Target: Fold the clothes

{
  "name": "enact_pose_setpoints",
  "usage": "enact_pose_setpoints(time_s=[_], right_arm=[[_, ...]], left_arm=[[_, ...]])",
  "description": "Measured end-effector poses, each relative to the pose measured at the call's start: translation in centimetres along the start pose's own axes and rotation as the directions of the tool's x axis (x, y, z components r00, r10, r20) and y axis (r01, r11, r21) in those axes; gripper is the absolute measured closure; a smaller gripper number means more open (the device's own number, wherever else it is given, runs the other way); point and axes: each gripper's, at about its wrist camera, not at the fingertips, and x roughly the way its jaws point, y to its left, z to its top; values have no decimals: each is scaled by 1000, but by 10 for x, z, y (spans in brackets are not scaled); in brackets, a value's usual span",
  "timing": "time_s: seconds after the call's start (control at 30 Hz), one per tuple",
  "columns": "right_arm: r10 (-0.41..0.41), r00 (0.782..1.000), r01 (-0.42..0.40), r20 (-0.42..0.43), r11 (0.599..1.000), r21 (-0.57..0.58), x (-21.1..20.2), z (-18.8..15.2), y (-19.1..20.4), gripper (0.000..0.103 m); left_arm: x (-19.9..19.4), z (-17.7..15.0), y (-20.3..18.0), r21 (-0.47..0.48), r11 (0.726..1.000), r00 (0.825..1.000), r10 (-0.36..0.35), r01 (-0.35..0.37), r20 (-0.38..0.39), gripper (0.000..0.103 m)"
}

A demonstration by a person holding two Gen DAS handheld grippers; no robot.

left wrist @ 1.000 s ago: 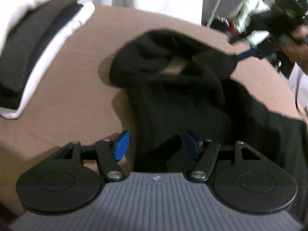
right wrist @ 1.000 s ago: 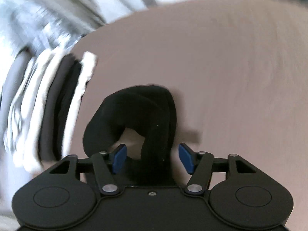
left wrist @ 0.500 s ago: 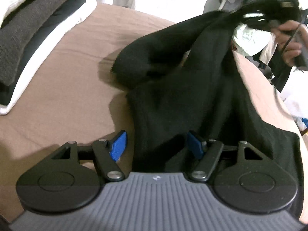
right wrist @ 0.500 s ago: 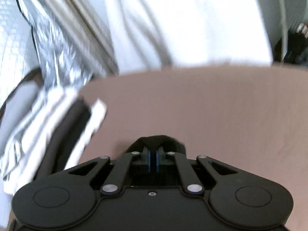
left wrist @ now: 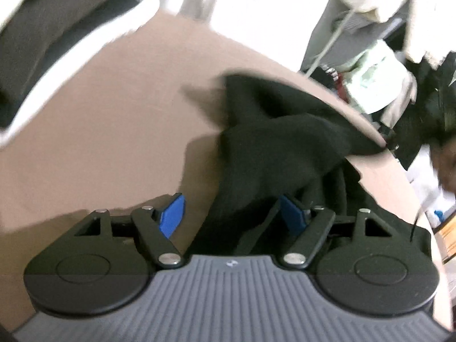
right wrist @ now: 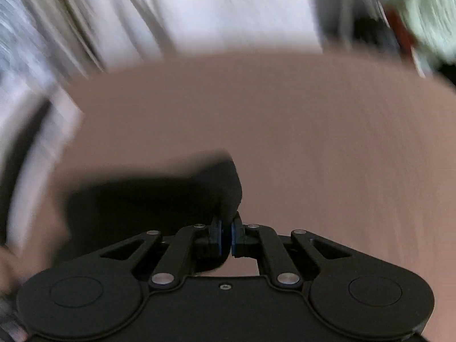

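Both views are smeared by motion. The stack of folded clothes [left wrist: 42, 57] at the left edge is cut off and only shows as grey, black and white bands. What kind of piece the black garment [left wrist: 273, 154] is cannot be told. It lies rumpled on the brown bed surface [left wrist: 114, 131], matte and dark, one fold raised toward the far edge. The left gripper [left wrist: 233, 216] has its jaws opening, the cloth between them. The right gripper [right wrist: 226, 235] is clamped on a bunched end of the black garment [right wrist: 171, 199].
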Motion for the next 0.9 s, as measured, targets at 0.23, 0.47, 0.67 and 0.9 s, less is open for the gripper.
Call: enact_pose_setpoints(time_s=[0.23,0.47,0.67,0.9], right_arm=[[-30,992,-5,-125,963,-270,-2,-51,0,76],[95,990,-24,102,838,-544,-47,-44,42,51],[153,986,-83,66,792,-605,9,-10,89,42],[95,963,33,254,889,-458,8,56,80,99]], left_arm=[[-4,-2,-24,91,995,999,-47,44,28,29],[-1,-12,-35,175,983,998,-57,58,-8,77],[-6,-12,-33,181,981,997,-72,68,14,77],[-5,-8,-31,152,986,998,-65,62,19,78]])
